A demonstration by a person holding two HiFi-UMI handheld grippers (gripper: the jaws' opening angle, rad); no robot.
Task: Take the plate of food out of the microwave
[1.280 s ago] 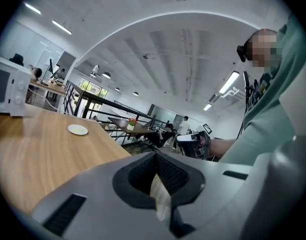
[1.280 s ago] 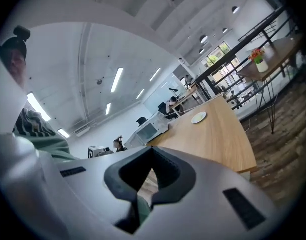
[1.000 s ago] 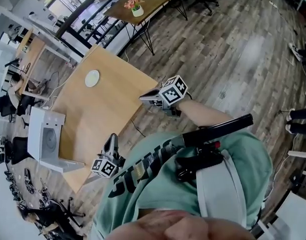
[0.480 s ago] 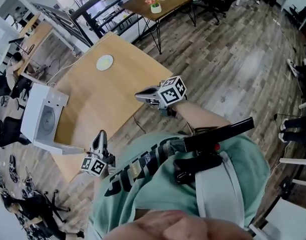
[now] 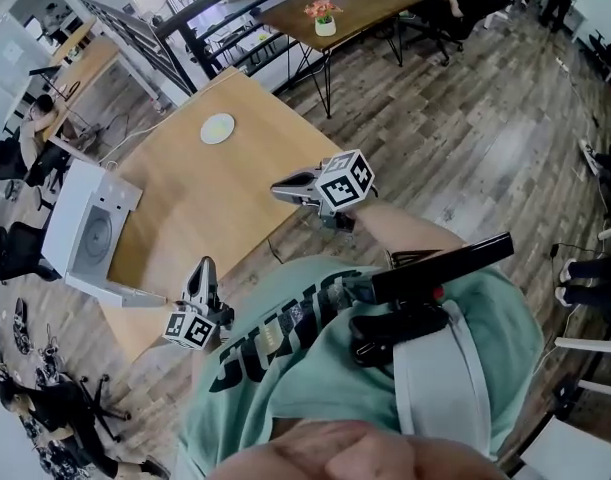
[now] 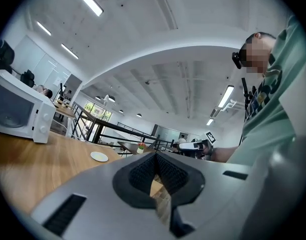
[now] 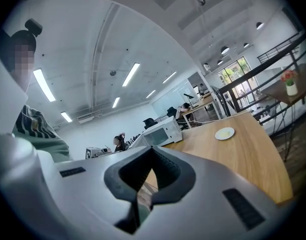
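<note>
Tabletop [image 5: 185, 218], microwave [image 5: 85, 230] and plate [image 5: 217, 128] have slid up and to the right across the head view since a second ago. The left gripper [image 5: 202, 266] and right gripper [image 5: 278, 189] stay close to the person's green shirt [image 5: 315, 368]. The plate lies on bare wood near the tabletop's far edge, well apart from the microwave and both grippers; what it carries is too small to tell.

Left gripper view: jaws closed on each other with nothing between them, microwave at far left with its door apparently shut, plate out beyond on the wood.

Right gripper view: jaws likewise together and empty, plate at right, microwave further left.

With the plate already out, the job looks all but done. The likeliest slip now is a closed gripper catching the tabletop's edge as the person moves, jolting the plate towards the drop beside it. Any fresh pick-up would need the jaws opened first, or they would merely shove the plate along.
</note>
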